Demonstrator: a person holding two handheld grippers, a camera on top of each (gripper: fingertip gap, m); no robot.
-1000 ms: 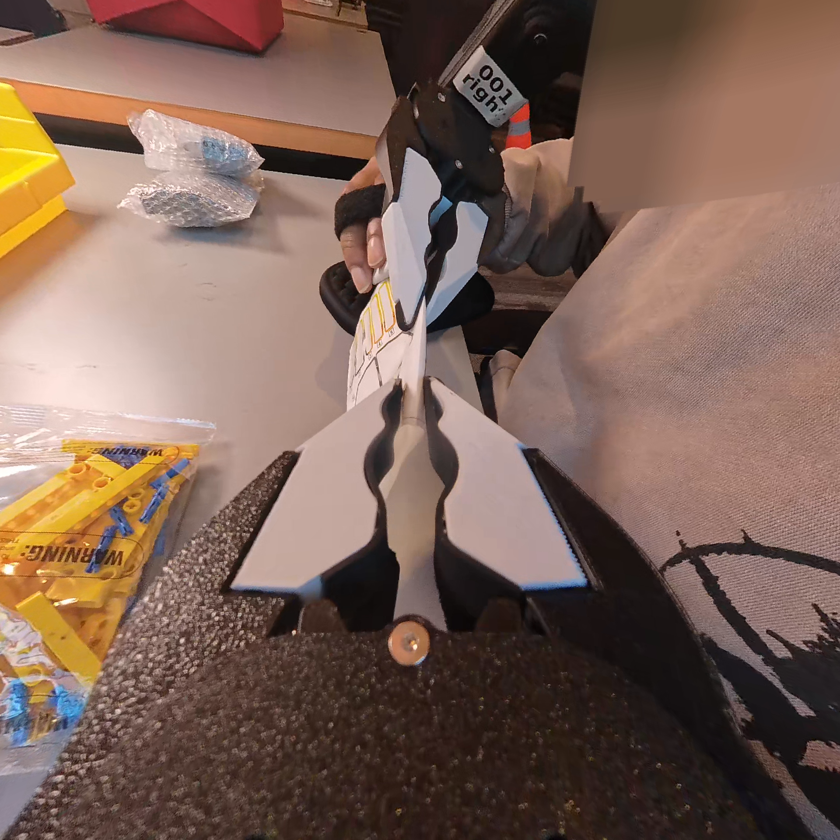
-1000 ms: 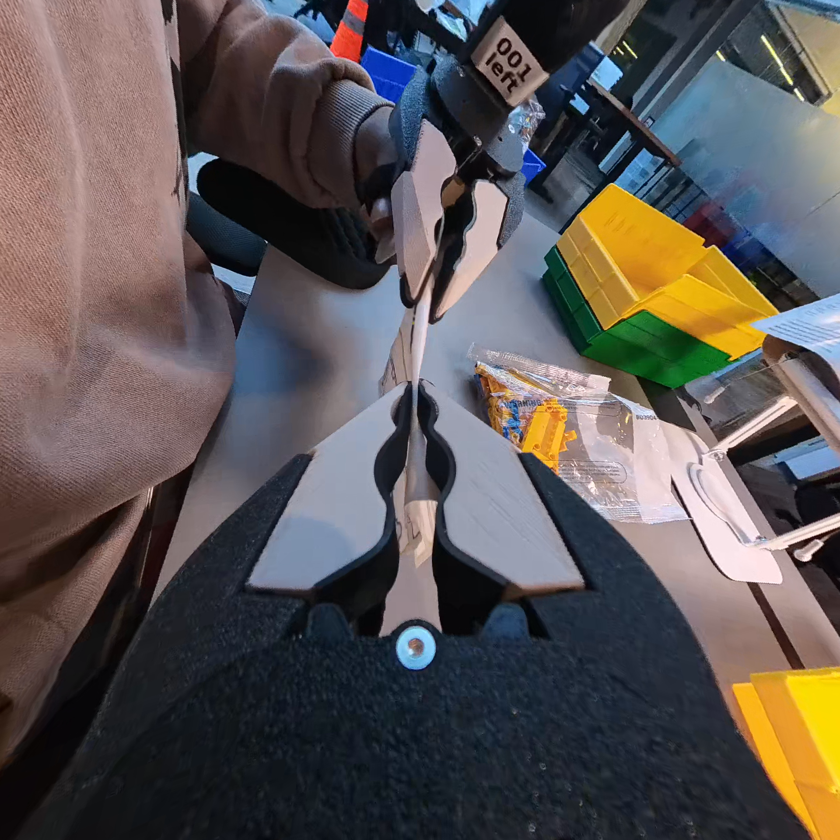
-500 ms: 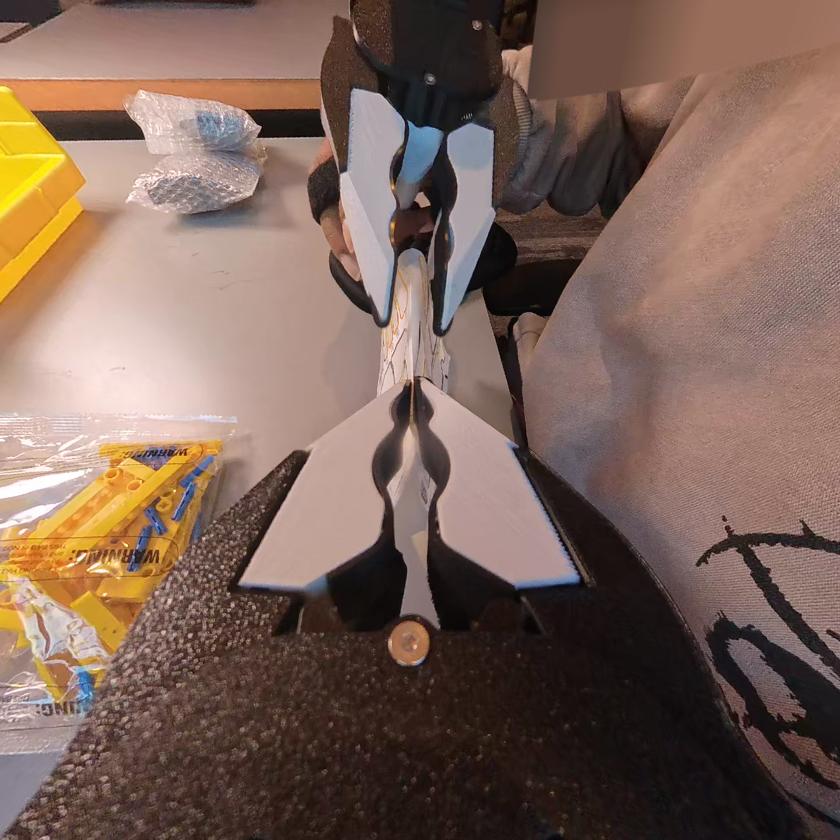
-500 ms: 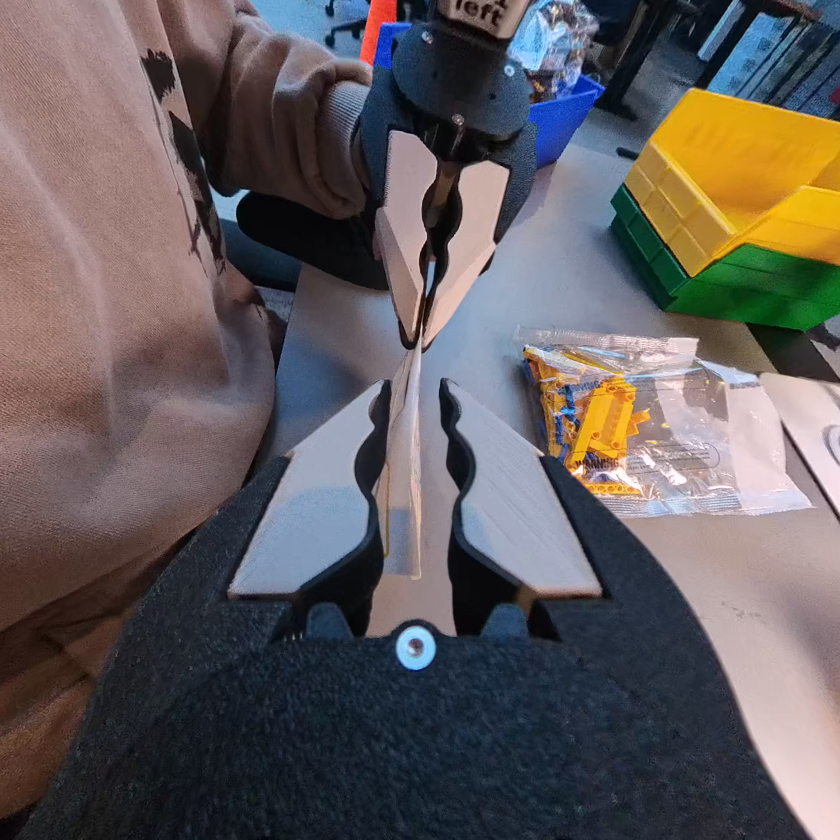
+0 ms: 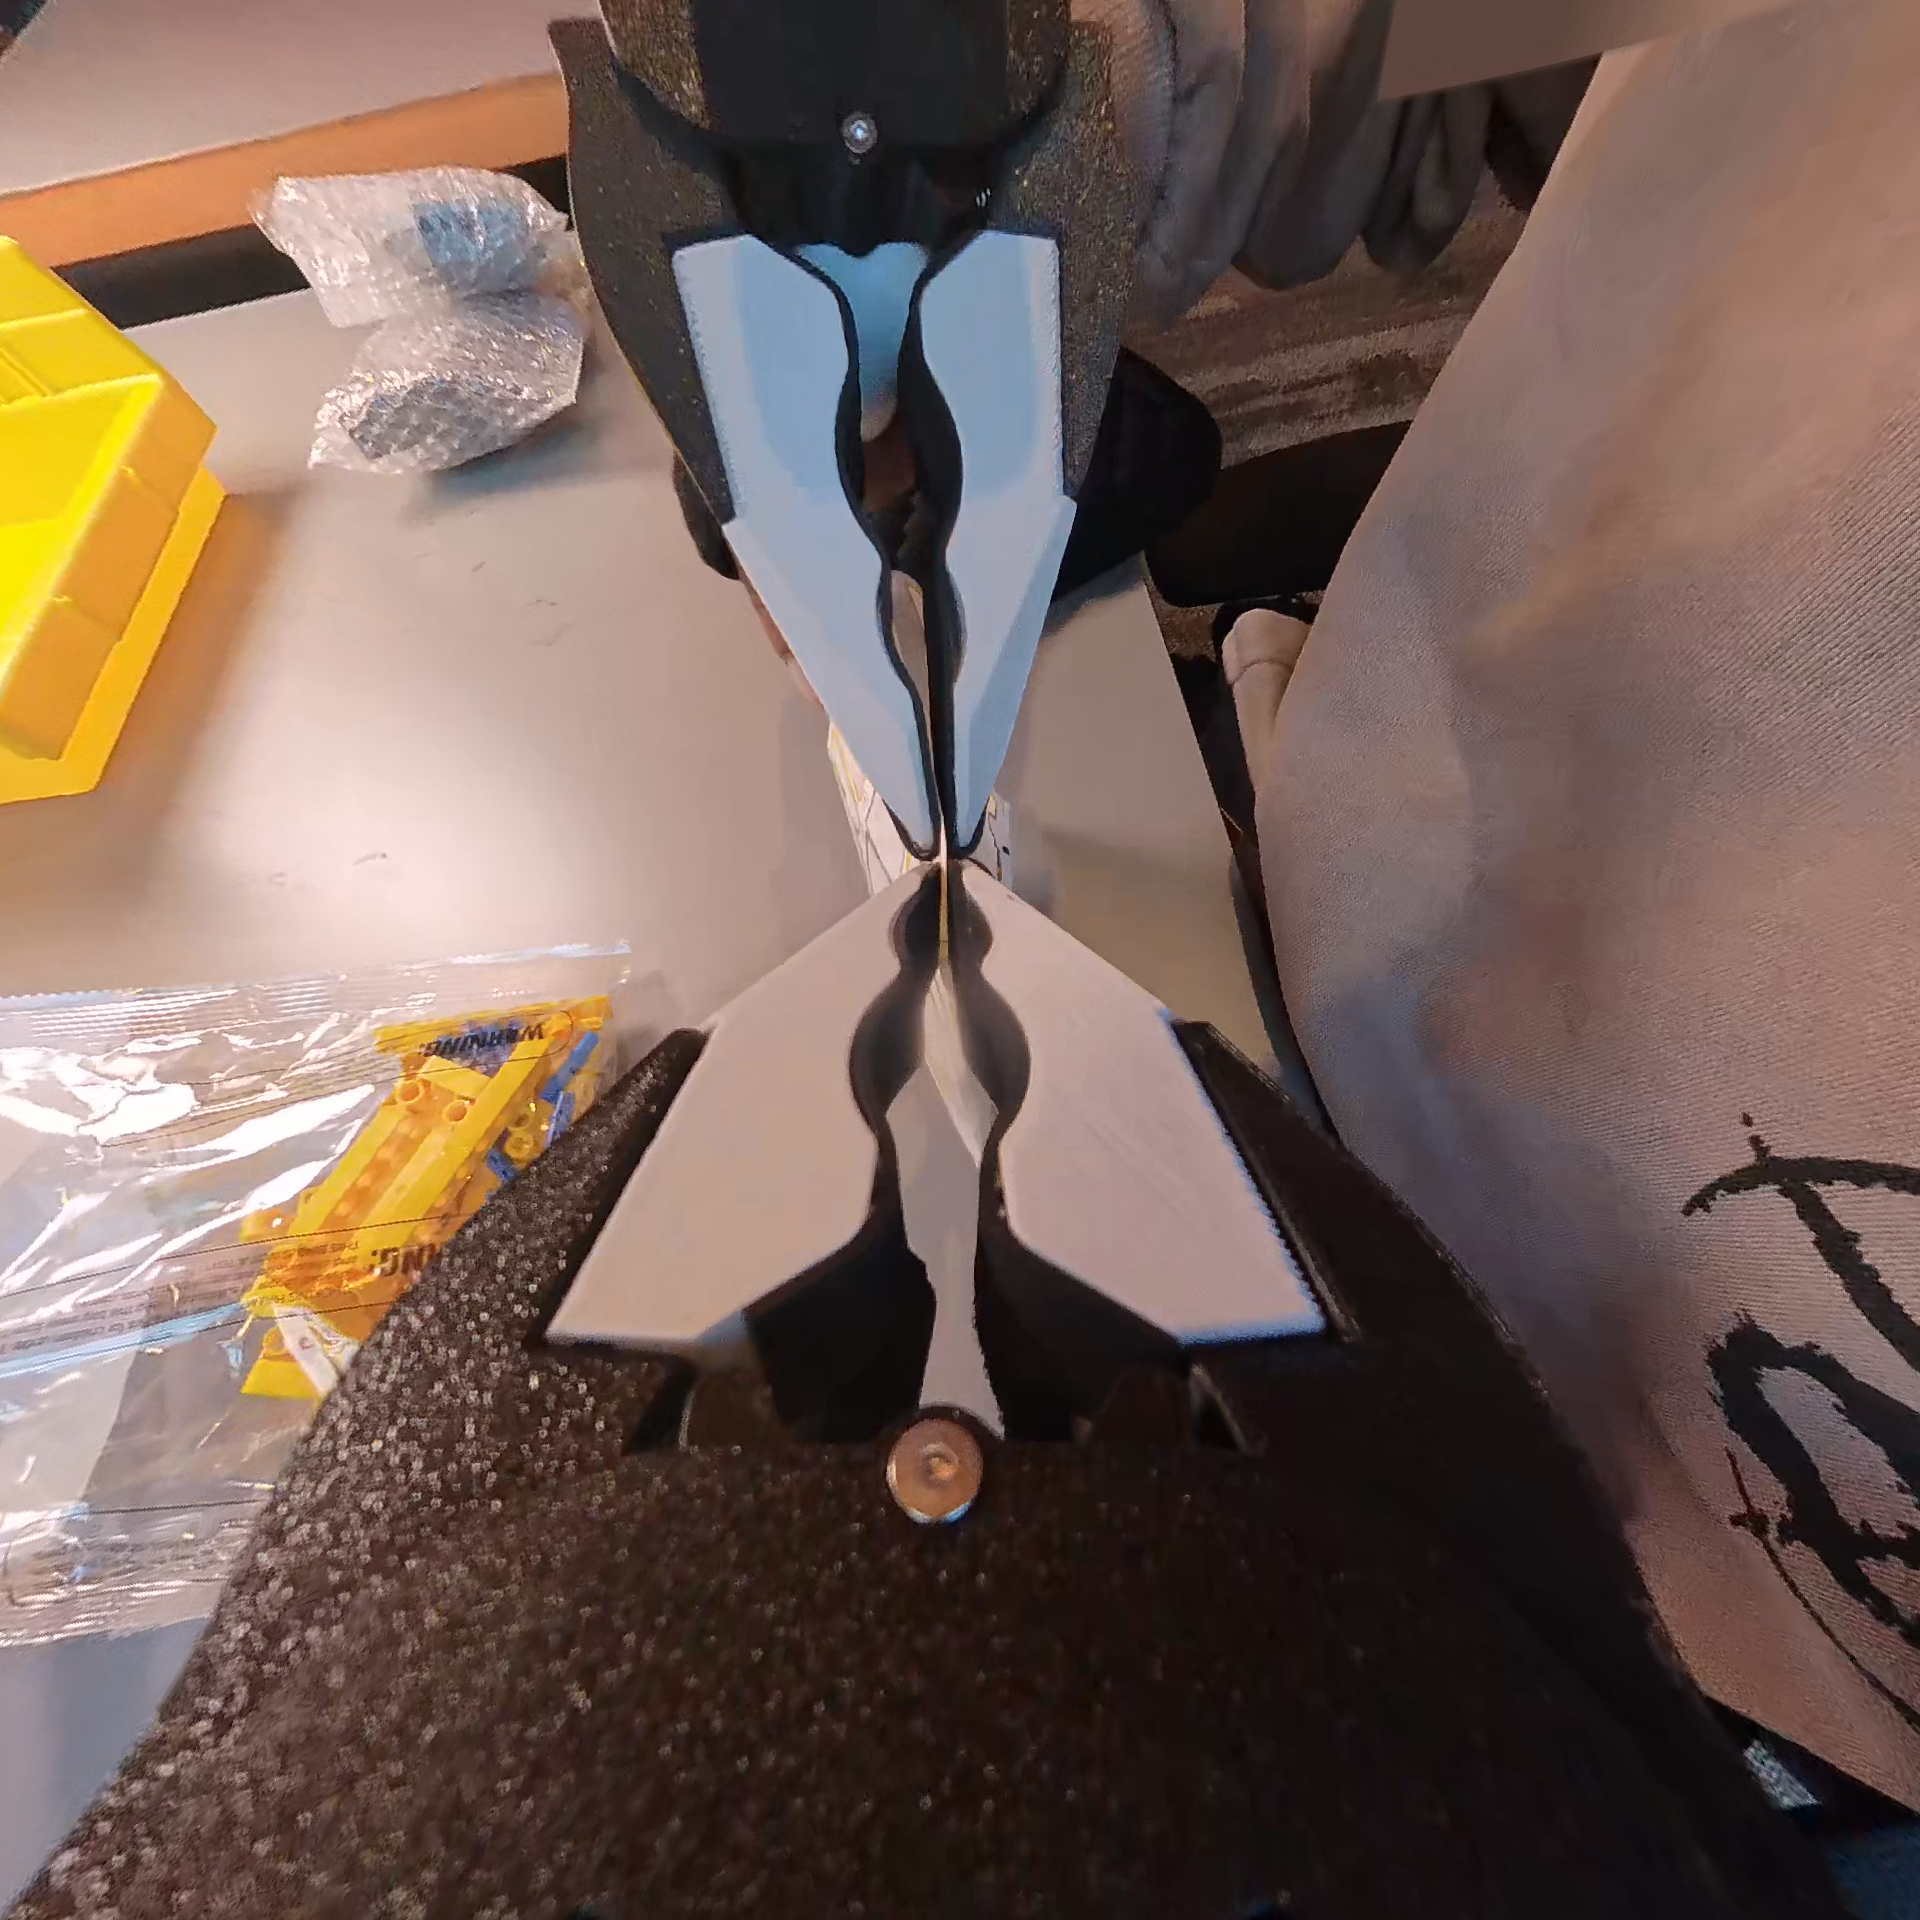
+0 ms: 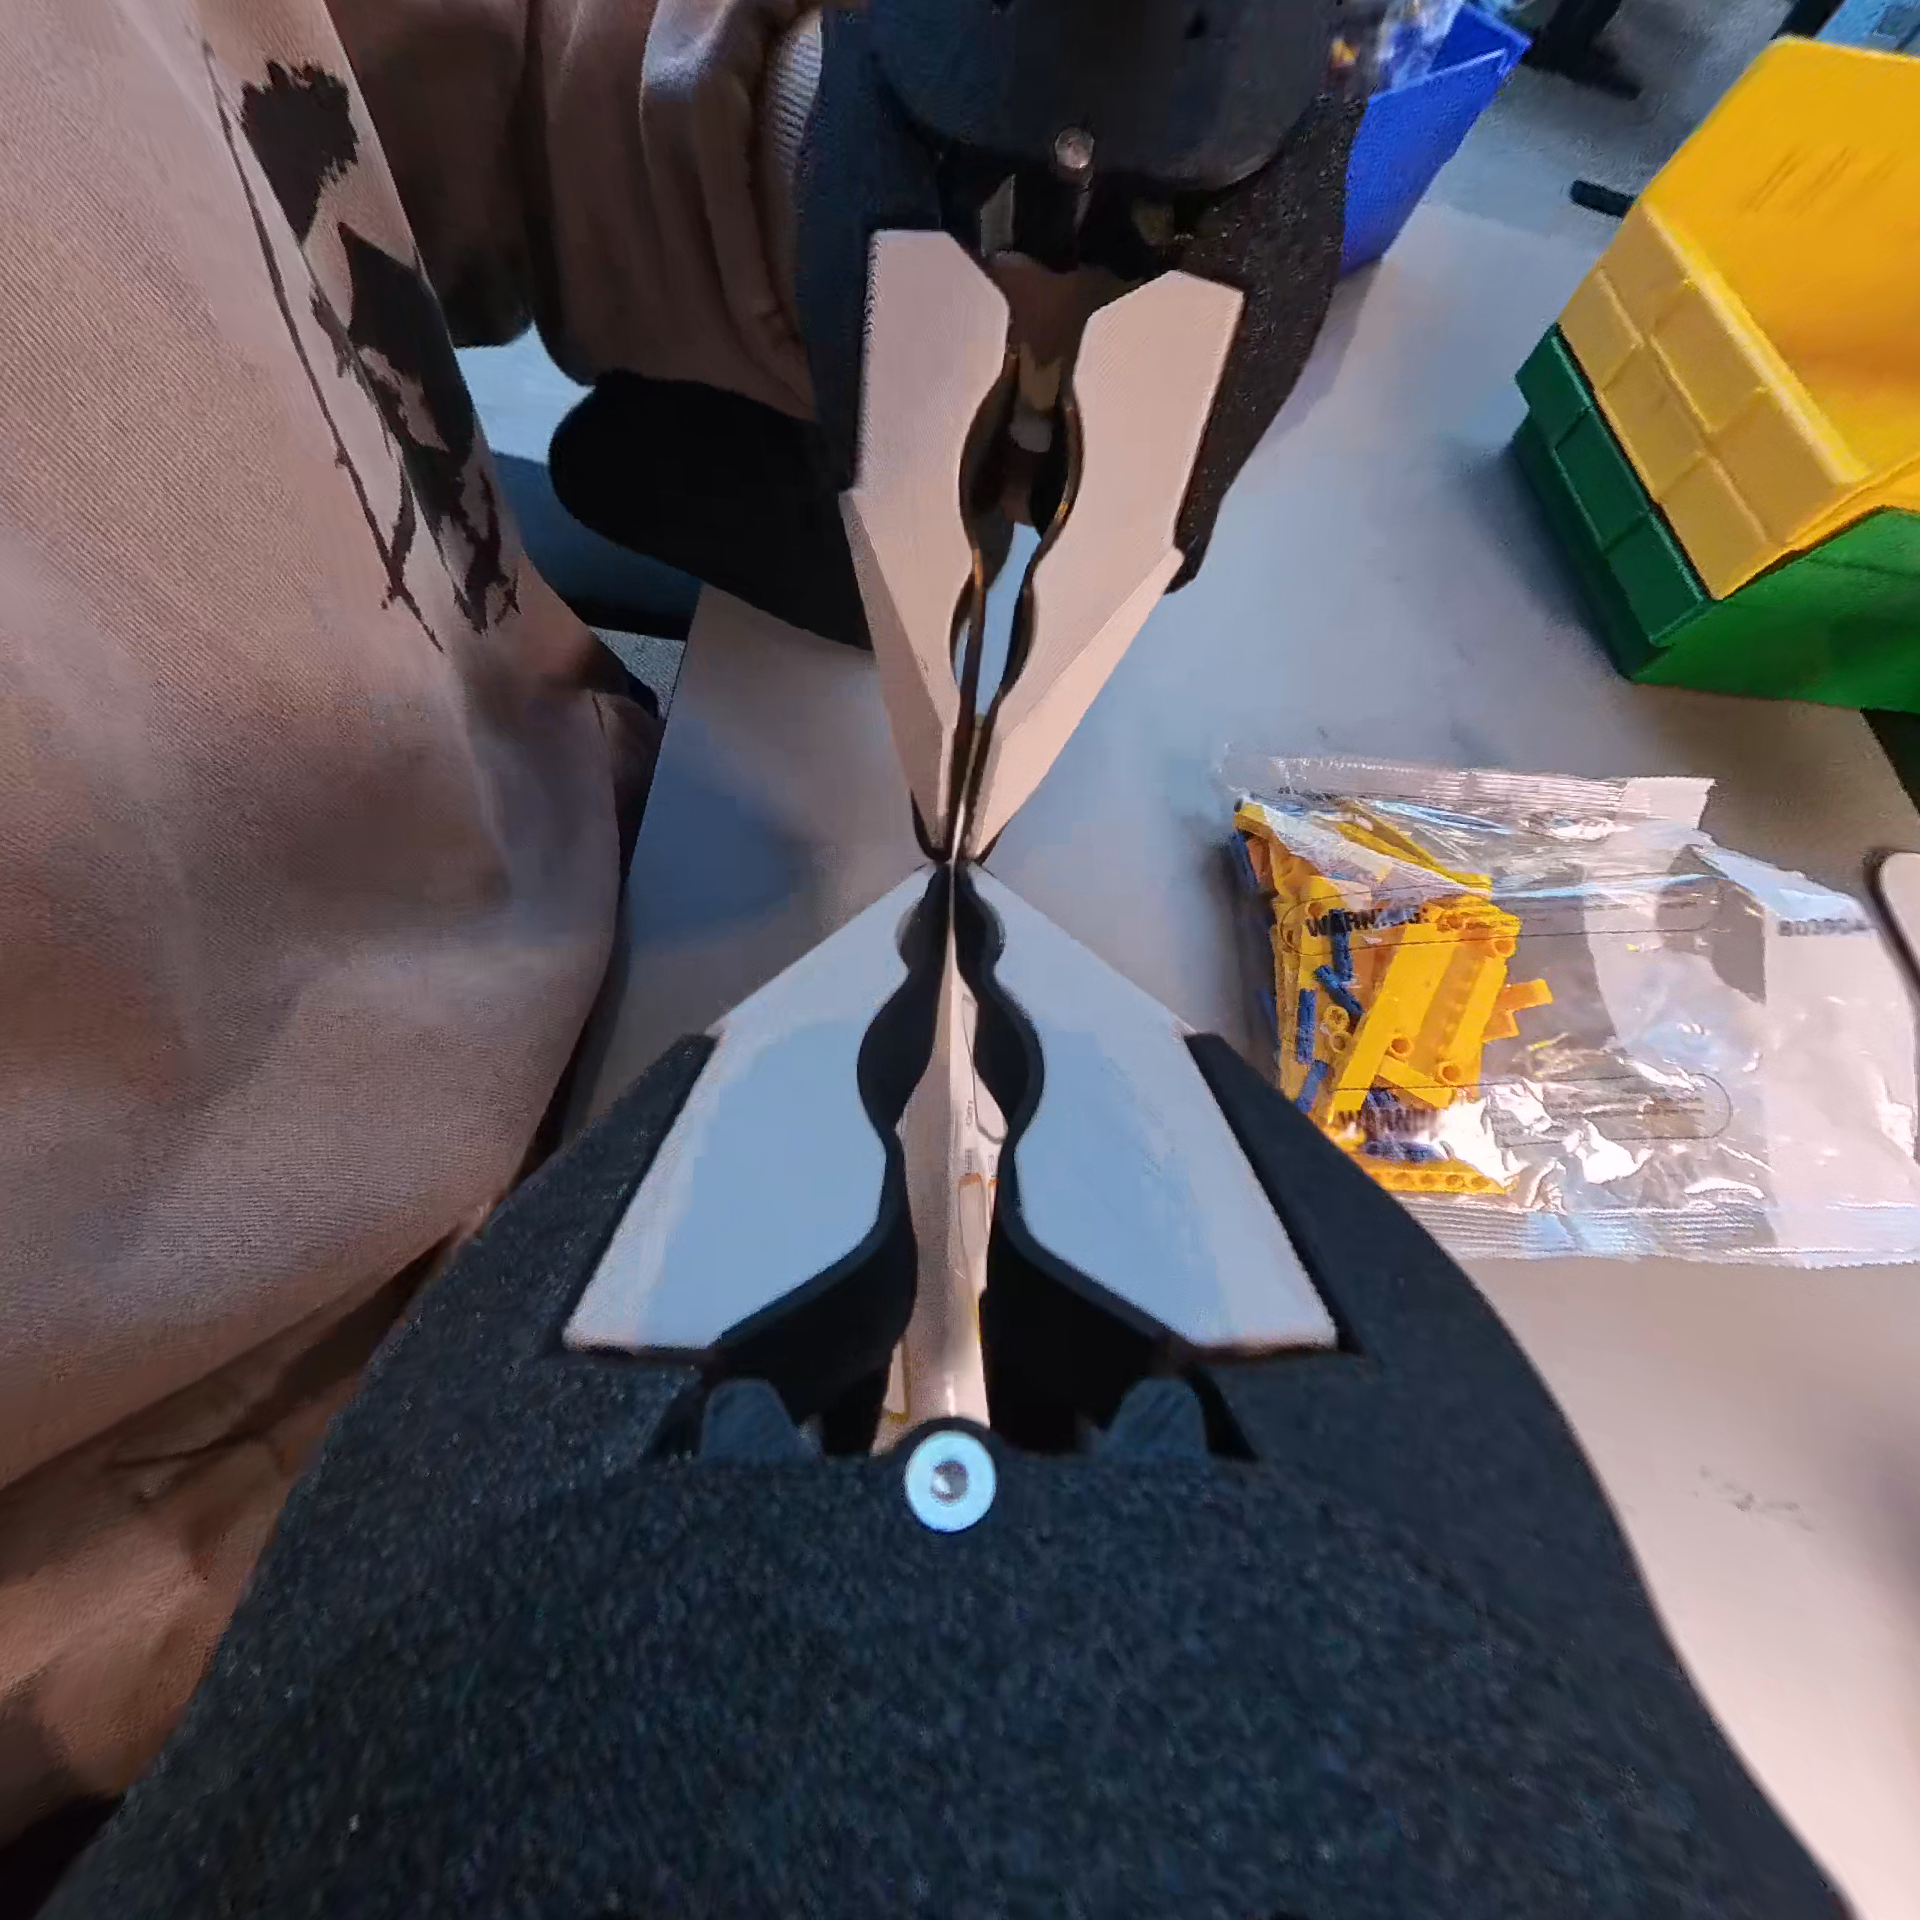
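A thin white sheet [image 5: 951, 1143] with yellow printed lines stands edge-on between my two grippers, above the grey table [image 5: 416, 727]. My left gripper [image 5: 943, 878] is shut on one end of it. My right gripper [image 6: 951, 881] is shut on the other end [image 6: 961, 1195]. The two grippers face each other tip to tip, almost touching. The right gripper shows in the left wrist view [image 5: 940, 840], and the left gripper shows in the right wrist view [image 6: 951, 847]. Bits of the sheet [image 5: 868, 821] stick out beside the tips.
A clear bag of yellow and blue bricks [image 5: 416, 1143] [image 6: 1403, 997] lies on the table beside the grippers. Yellow bin [image 5: 73, 540] and bubble-wrap parcels [image 5: 447, 312] lie farther off. Stacked yellow and green bins [image 6: 1714, 416] stand beyond. The person's sweatshirt [image 5: 1558, 831] is close by.
The right gripper, open around the sheet half a second ago, has shut on it. The two grippers have come together until their tips nearly meet.
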